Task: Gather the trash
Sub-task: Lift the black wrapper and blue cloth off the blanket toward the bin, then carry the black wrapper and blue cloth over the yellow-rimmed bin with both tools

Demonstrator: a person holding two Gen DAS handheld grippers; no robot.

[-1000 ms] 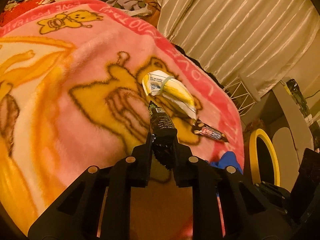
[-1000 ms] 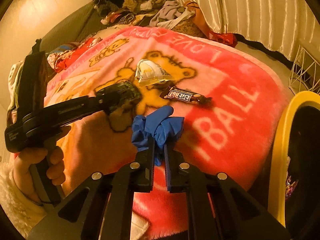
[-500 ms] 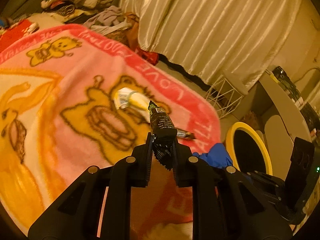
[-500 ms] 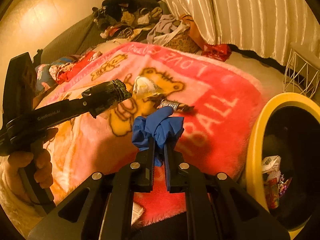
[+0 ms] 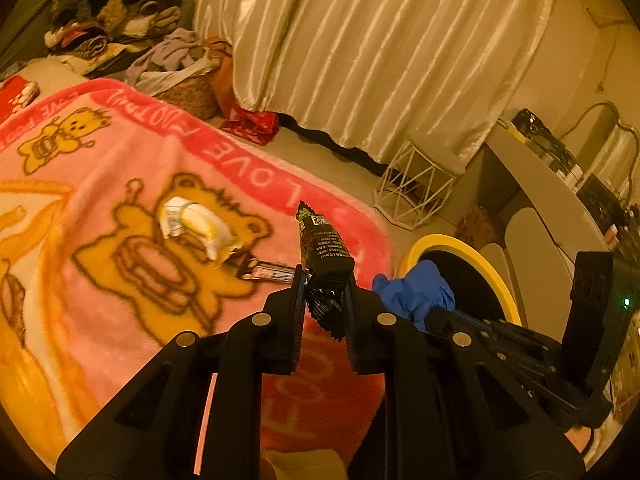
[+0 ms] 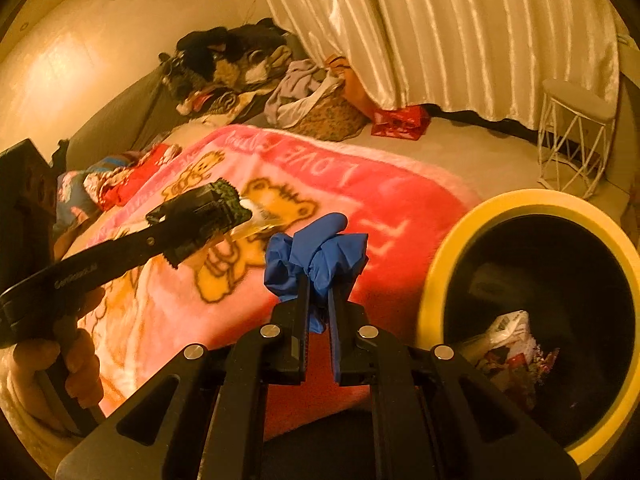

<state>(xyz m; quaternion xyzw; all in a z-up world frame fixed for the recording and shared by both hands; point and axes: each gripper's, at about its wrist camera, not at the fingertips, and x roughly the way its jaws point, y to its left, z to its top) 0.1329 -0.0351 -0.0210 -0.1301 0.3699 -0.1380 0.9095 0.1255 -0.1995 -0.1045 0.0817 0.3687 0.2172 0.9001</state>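
Left wrist view: left gripper (image 5: 325, 300) jaws pinch dark wrapper (image 5: 326, 254); right gripper (image 6: 318, 300) jaws clamp blue glove (image 6: 320, 254).

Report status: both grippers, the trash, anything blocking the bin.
Left gripper shut on dark wrapper. Right gripper shut on blue glove. Two pieces left on blanket. Yellow-rimmed bin open, unobstructed.

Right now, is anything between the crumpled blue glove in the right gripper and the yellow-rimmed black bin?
Nothing visible: the blue glove hangs beside the bin's yellow rim, whose opening is uncovered.
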